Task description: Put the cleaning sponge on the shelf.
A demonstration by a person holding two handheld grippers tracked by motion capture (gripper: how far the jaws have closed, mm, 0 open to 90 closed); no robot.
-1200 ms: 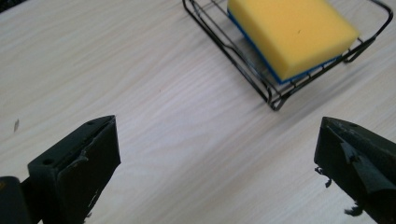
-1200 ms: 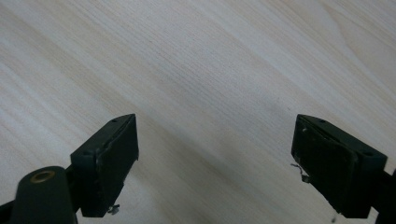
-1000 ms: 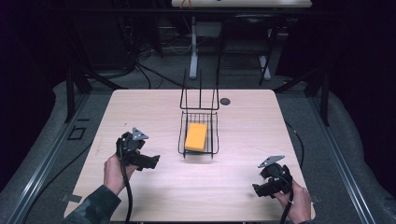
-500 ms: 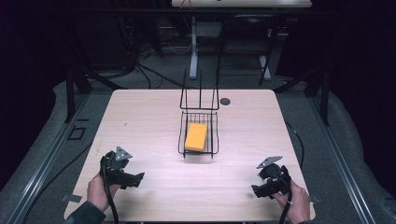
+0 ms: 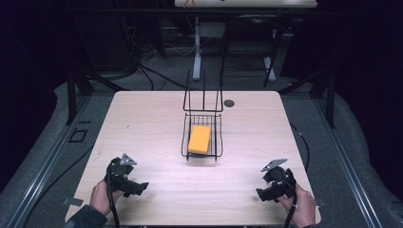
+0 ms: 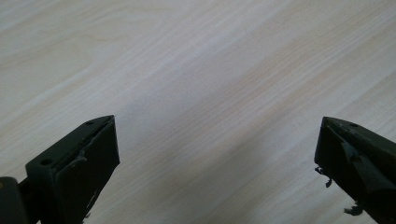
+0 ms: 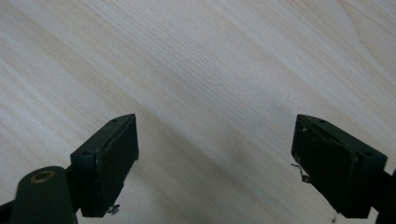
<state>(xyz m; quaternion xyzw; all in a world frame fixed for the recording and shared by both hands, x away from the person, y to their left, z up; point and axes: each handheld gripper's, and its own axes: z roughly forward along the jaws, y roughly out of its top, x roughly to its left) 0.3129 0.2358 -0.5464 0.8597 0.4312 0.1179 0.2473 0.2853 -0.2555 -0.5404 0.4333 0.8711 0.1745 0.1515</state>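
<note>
Sponge in wire basket, well apart from both hand-held grippers, seemingly resting low; jaws spread, empty.

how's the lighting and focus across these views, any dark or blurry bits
High view: the table is evenly lit while the room beyond is nearly black; the wire basket and orange sponge look a little soft. Left gripper view: wood grain is fairly sharp, and the left gripper casts a faint shadow between its open jaws. Right gripper view: the right gripper has dark, slightly blurred jaw edges.

Each black tool carries a grey triangular plate, black cable, seemingly frayed pads.
</note>
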